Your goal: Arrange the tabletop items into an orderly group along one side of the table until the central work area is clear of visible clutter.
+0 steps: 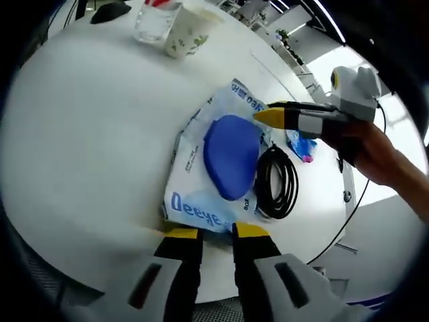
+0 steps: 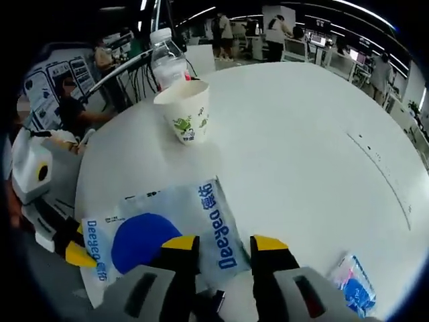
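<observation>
A white and blue Deeyeo tissue packet (image 1: 224, 157) lies near the edge of the round white table (image 1: 87, 127). My left gripper (image 1: 216, 231) is at the packet's near edge, its jaws drawn close with that edge between them. My right gripper (image 1: 268, 117) comes in from the right in a person's hand and touches the packet's far corner. In the right gripper view the packet (image 2: 174, 221) runs under and between my right gripper (image 2: 224, 247), whose jaws stand apart. The left gripper (image 2: 70, 251) sits at the packet's left corner.
A coiled black cable (image 1: 276, 181) lies beside the packet, with a small blue and pink sachet (image 1: 301, 145) past it. A paper cup (image 2: 186, 109) and a clear bottle (image 2: 166, 60) stand together further across the table. The sachet (image 2: 354, 280) is also at my right.
</observation>
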The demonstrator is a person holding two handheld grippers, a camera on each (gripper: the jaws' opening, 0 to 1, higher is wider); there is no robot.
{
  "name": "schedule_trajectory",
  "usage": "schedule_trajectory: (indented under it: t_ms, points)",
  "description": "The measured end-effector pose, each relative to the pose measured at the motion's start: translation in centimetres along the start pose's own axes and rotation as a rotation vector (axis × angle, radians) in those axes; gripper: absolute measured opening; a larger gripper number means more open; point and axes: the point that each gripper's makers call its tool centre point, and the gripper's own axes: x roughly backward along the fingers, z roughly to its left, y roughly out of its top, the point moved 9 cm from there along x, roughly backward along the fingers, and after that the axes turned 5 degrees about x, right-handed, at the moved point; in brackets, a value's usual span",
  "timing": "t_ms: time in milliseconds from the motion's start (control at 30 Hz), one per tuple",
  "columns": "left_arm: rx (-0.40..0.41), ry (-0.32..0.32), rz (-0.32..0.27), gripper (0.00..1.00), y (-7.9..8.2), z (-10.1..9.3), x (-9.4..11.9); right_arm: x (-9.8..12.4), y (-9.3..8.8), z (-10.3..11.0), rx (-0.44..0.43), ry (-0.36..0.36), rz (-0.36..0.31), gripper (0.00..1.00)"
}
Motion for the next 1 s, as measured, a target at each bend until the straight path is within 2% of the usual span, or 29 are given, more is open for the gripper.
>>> schedule_trajectory:
  t_ms: [200,233,300,500,700,933,1000]
  points:
    - [0.005,-0.001,0.004,0.09,-0.2,0.0,0.1,0.5,-0.2,0.3,0.03,-0.002,-0.007,0.07]
    - [0.004,0.0,0.004,0.08,-0.2,0.0,0.1,0.7,-0.4,0.6,0.039,0.014,0.003,0.03]
    - [0.004,0.0,-0.003,0.07,0.0,0.1,0.3,0.6,-0.5,0.8,0.045,0.026,0.003,0.0]
    - [-0.006,0.007,-0.018,0.03,0.5,0.3,0.6,1.1,-0.9,1.1,0.019,0.017,-0.008,0.0]
    - [-0.058,0.02,-0.029,0.01,0.5,0.5,1.5,1.7,-1.7,1.5,0.004,0.011,-0.019,0.0]
    - [-0.085,0.035,-0.041,0.0,0.8,1.3,2.0,3.4,-2.8,2.6,-0.027,-0.006,-0.066,0.0]
    - [-0.118,0.048,-0.05,0.0,1.3,1.5,2.2,3.8,-3.2,2.9,-0.051,-0.018,-0.087,0.0]
